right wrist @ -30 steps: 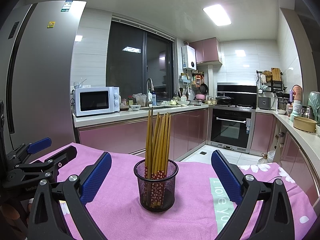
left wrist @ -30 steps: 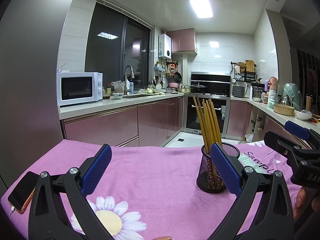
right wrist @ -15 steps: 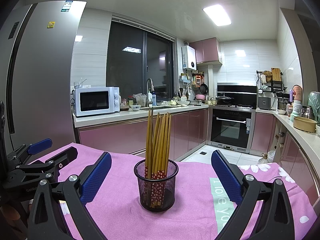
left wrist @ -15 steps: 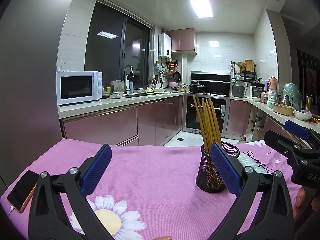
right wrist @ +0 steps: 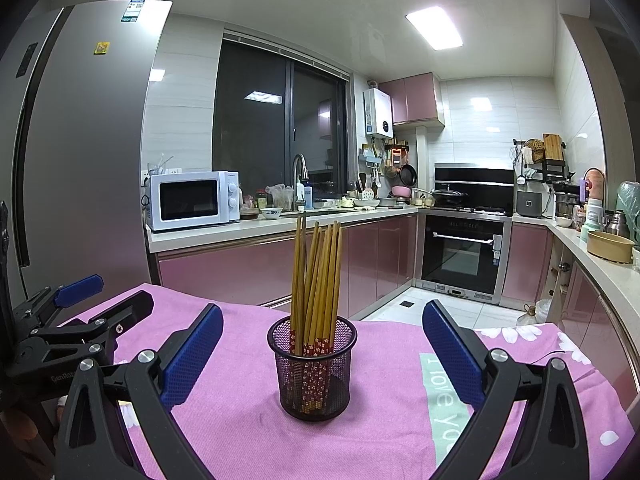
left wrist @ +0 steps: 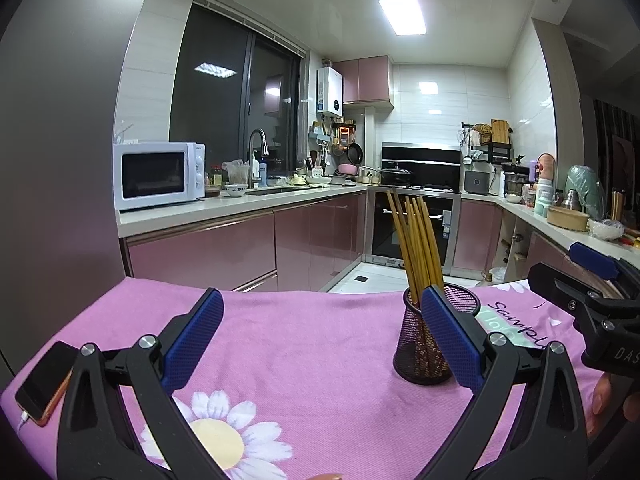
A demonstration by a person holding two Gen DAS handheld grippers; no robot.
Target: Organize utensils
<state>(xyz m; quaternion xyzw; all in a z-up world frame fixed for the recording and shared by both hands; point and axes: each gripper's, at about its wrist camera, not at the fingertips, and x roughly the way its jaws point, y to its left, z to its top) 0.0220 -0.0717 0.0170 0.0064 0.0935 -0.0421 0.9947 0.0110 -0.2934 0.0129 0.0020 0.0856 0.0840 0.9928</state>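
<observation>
Nearest, both tongs gape wide over the tabletop (right wrist: pixel 384 432) and grip nothing. The left tongs (left wrist: pixel 320 338) frame bare pink cloth (left wrist: pixel 304 344), with a printed daisy (left wrist: pixel 216 436) below them; the right tongs (right wrist: pixel 322 356) frame the cup (right wrist: pixel 312 368) squarely, their blue pads well apart from it on either side. A phone (left wrist: pixel 42 384) lies at the cloth's left edge in the left view.

The cup is a black wire-mesh cylinder standing upright on the cloth, near the middle of the tabletop. It holds a bundle of chopsticks (right wrist: pixel 316 276): yellow-brown bamboo shafts, tips up, fanned slightly and leaning a little, with red flower-patterned ends showing through the mesh at the bottom. In the left view the cup (left wrist: pixel 434 340) sits partly behind the right-hand pad.

Beyond, pink kitchen cabinets (right wrist: pixel 248 268) run along the wall, carrying a white microwave (right wrist: pixel 194 200), with a black oven (right wrist: pixel 464 252) farther right.
</observation>
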